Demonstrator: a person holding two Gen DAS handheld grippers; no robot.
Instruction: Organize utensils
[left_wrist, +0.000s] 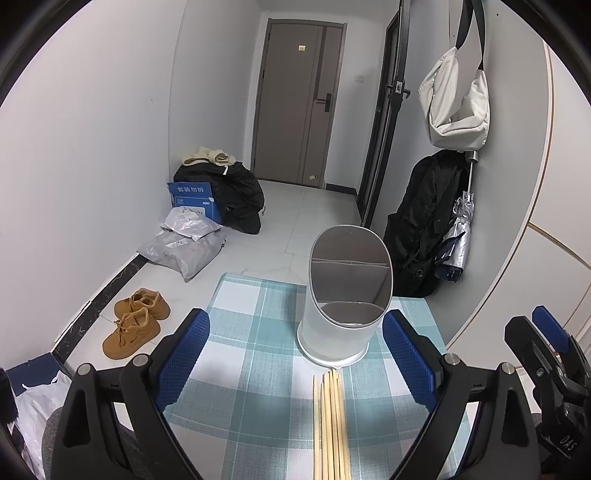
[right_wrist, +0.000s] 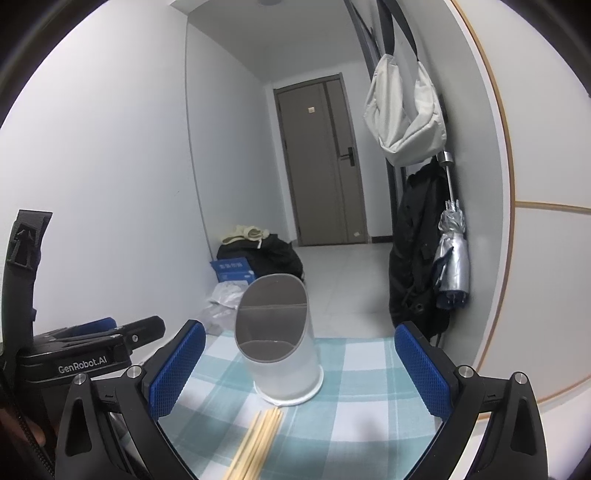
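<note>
Both grippers hovering spread and empty over the chopsticks

Left gripper (left_wrist: 295, 354) and right gripper (right_wrist: 299, 369) are framing the chopsticks (left_wrist: 330, 424) lying between their fingers; the holder (left_wrist: 345, 295) is standing just ahead, its slanted mouth facing them for loading.

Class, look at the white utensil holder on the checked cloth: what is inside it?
The utensil holder shows a grey interior with a divider splitting it into compartments; no utensils are visible inside. The chopsticks lie on the cloth in front. The rear compartment's floor is hidden.
</note>
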